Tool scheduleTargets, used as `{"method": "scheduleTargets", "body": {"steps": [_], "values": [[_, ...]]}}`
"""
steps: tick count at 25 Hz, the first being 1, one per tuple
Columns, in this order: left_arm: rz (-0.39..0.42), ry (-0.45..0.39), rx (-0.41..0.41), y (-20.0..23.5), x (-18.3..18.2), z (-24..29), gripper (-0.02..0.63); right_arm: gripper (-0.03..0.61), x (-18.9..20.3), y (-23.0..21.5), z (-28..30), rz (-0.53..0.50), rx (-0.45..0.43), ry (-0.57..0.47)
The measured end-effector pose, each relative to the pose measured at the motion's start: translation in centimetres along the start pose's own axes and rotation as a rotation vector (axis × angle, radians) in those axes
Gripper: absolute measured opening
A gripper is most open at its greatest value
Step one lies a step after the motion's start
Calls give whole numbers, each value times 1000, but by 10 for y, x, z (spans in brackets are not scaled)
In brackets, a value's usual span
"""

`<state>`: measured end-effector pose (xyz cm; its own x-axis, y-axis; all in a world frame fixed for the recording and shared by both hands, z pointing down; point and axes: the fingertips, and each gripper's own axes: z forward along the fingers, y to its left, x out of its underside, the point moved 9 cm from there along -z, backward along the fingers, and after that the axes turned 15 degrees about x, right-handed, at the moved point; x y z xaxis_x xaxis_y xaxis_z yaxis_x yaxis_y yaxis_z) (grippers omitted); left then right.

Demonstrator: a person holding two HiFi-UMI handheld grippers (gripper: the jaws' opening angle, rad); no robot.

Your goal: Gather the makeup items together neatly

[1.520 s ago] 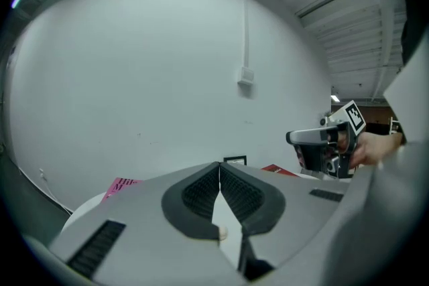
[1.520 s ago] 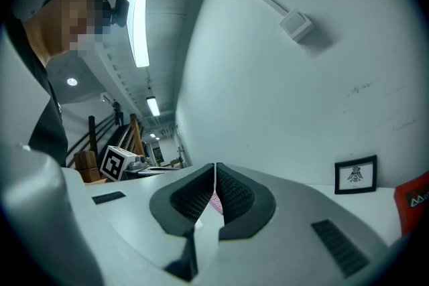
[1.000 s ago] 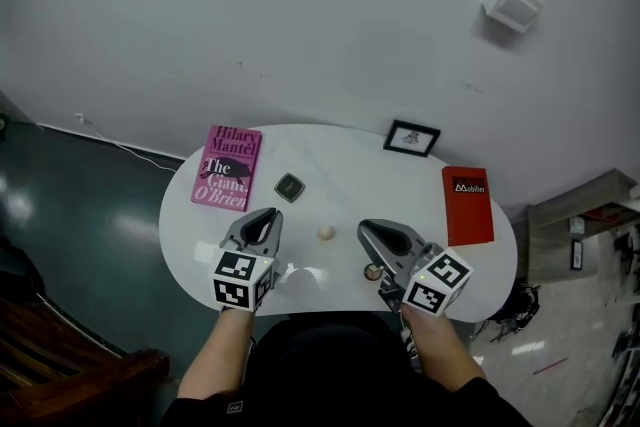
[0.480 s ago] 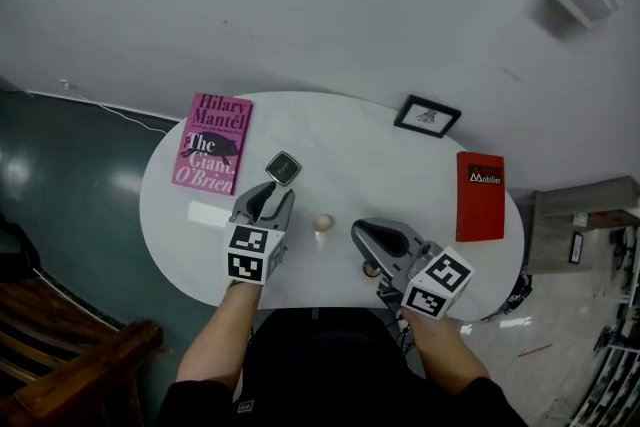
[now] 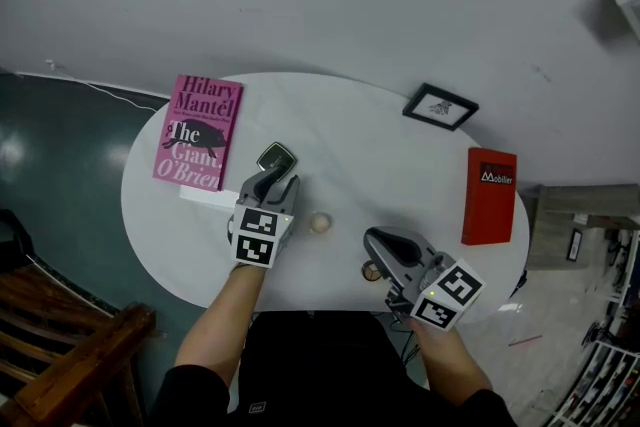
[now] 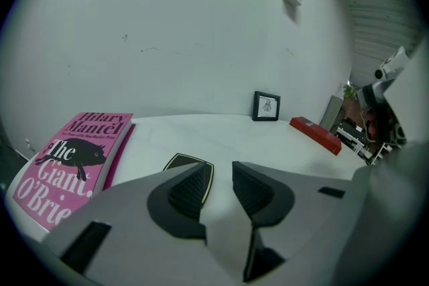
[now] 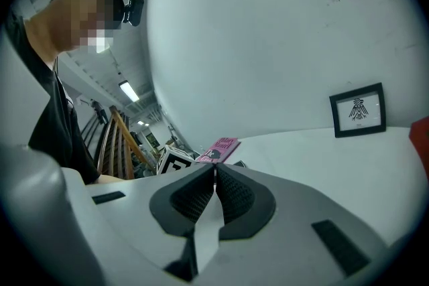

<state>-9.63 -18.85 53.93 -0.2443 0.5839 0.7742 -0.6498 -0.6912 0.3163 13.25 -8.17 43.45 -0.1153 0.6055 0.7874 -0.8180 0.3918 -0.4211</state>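
Note:
A black square compact point(image 5: 276, 156) lies on the white oval table point(image 5: 380, 165), just ahead of my left gripper point(image 5: 279, 179). In the left gripper view the compact point(image 6: 175, 161) shows partly behind the left jaw. That gripper point(image 6: 221, 179) is open; its jaws have just been opening wide and then closing a little, with nothing between them. A small beige ball point(image 5: 320, 223) rests to its right. A small round brownish item point(image 5: 371, 270) sits beside my right gripper point(image 5: 374, 238), which is shut point(image 7: 215, 174) and empty.
A pink book point(image 5: 198, 130) lies at the table's left with a flat white item point(image 5: 207, 198) at its near end. A framed picture point(image 5: 441, 106) stands at the back and a red book point(image 5: 490, 195) at the right. A wooden chair point(image 5: 70, 365) stands by the near left.
My left gripper has moved forward and down, up to the black compact. The right gripper has sunk a little, staying near the table's front edge.

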Motion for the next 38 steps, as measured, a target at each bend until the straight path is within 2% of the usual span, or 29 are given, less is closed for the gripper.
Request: {"method": "scheduleTargets", "body": {"steps": [7, 14, 28, 33, 38], "values": [[-23, 63, -16, 7, 17, 6, 127, 37, -2, -1, 14, 6, -27, 10], [-2, 74, -31, 13, 21, -1, 101, 37, -2, 4, 23, 2, -48, 23], [-34, 63, -122, 41, 20, -20, 103, 37, 4, 13, 21, 16, -40, 28], [-23, 75, -119, 41, 17, -16, 138, 37, 6, 13, 18, 26, -24, 19], [-24, 74, -106, 35, 20, -16, 141, 37, 8, 15, 15, 35, -14, 11]]}}
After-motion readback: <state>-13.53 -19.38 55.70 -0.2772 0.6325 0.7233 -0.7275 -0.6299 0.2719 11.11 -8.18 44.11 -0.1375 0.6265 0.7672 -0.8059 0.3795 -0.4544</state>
